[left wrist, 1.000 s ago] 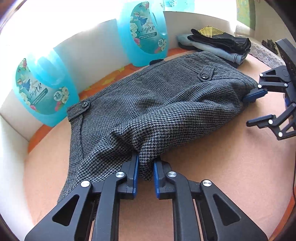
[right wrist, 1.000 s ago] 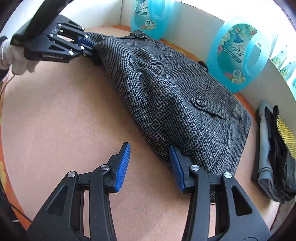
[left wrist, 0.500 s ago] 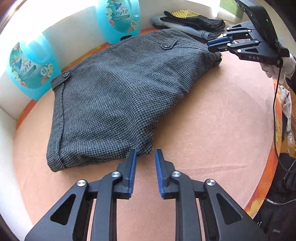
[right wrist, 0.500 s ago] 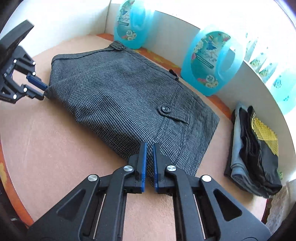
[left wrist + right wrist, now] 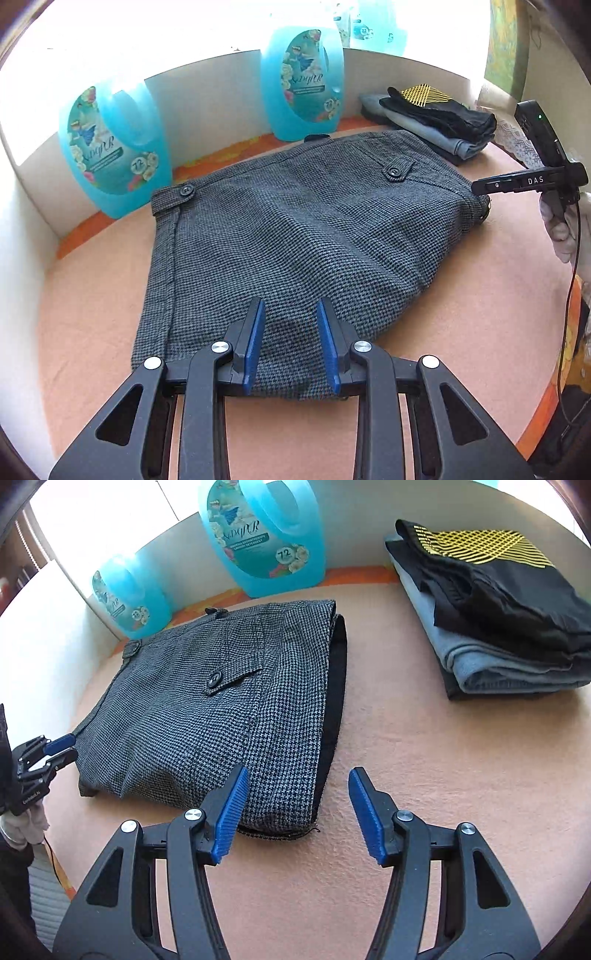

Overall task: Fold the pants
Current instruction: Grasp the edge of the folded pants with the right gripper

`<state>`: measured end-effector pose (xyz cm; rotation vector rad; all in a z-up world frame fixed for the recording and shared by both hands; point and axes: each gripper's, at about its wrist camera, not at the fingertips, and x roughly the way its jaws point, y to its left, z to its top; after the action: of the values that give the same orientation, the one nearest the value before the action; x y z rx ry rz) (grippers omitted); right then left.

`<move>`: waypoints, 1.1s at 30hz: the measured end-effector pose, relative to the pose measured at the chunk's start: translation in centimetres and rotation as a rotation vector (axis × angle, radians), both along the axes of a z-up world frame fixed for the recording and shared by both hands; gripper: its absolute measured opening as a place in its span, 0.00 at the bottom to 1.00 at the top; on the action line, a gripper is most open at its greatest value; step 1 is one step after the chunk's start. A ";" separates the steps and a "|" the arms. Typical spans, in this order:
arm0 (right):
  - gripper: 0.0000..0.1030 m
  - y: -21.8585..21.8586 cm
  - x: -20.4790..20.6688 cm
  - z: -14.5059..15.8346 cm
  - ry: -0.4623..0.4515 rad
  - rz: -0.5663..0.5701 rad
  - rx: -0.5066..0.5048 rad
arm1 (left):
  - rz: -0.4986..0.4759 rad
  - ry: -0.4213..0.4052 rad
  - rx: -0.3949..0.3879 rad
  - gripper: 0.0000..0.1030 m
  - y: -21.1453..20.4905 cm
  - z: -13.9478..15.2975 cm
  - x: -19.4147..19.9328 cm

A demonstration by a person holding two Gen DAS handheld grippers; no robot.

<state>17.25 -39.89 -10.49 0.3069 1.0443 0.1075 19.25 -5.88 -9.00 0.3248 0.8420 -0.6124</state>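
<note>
My left gripper (image 5: 290,343) hangs over the near hem of the pants (image 5: 295,236), pads a little apart with cloth lying in the gap but not pinched; I hold nothing there. My right gripper (image 5: 295,812) stands about half open, its jaws having just been opening. The left pad sits over the pants' near corner while the right pad is over bare bench (image 5: 424,746), so the dark inner edge of the fold lies between the pads, untouched as far as I can see.

The pants lie folded flat on the bench, their long axis running from my left gripper at one end across to my right gripper at the other. Seen from the left wrist, the right gripper (image 5: 480,186) points side-on at the far right corner, just beside it. Seen from the right wrist, the left gripper (image 5: 61,749) is at the far left edge, pads slightly parted.

Each end has its own hand close by, so I judge the next fold or squaring-up can be taken from either side.

Beyond the pants stand two blue bottles (image 5: 303,81) against the wall, and a stack of folded clothes (image 5: 491,602) lies well apart on the right.
</note>
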 end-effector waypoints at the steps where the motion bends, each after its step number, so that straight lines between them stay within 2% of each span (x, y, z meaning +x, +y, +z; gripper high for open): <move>1: 0.59 0.0 0.1 -0.3 0.004 -0.001 0.008 | -0.006 -0.007 0.010 0.26 -0.6 -0.2 0.1; 7: 0.59 0.7 0.9 -1.5 0.043 0.022 0.060 | -0.032 -0.009 0.112 0.27 -2.9 -2.4 0.4; 9: 0.44 1.0 1.2 -1.7 0.051 0.033 0.092 | -0.034 -0.019 0.177 0.27 -3.3 -3.3 0.3; 10: 0.40 1.2 1.4 -1.7 0.051 0.040 0.095 | -0.042 -0.041 0.194 0.27 -3.4 -3.6 0.0; 11: 0.30 1.5 1.4 -1.5 0.046 0.050 0.087 | -0.048 -0.052 0.206 0.28 -3.4 -3.6 -0.1; 12: 0.15 1.9 1.5 -1.1 0.039 0.066 0.075 | -0.046 -0.048 0.209 0.28 -3.3 -3.6 -0.1; 14: 0.13 2.9 1.5 0.0 0.020 0.078 -0.005 | -0.044 -0.036 0.208 0.27 -3.2 -3.3 0.0; 16: 0.13 3.4 1.6 0.7 0.011 0.088 -0.040 | -0.034 -0.038 0.208 0.27 -3.0 -2.9 0.0; 19: 0.16 3.0 1.4 1.2 0.006 0.102 -0.023 | -0.008 -0.067 0.157 0.27 -2.6 -1.2 -0.4; 21: 0.21 2.0 1.3 1.1 0.012 0.083 0.025 | -0.020 -0.078 0.111 0.27 -2.9 0.1 -0.8; 23: 0.23 1.0 1.0 1.1 0.010 0.060 0.059 | -0.056 -0.088 0.088 0.27 -3.9 0.9 -1.5; 25: 0.29 0.2 0.5 0.9 0.012 0.039 0.087 | -0.099 -0.092 0.073 0.27 -5.4 1.4 -2.1; 29: 0.30 -1.1 -0.6 0.7 0.014 0.013 0.112 | -0.206 -0.093 0.049 0.41 -9.2 1.5 -3.4; 33: 0.30 -2.7 -1.5 1.1 -0.003 -0.034 0.139 | -0.324 -0.107 0.065 0.42 -13.7 1.2 -5.1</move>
<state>15.70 -42.64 -9.41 0.4500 1.0300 0.1501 14.14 -19.61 -7.81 0.5555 0.7125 -0.8620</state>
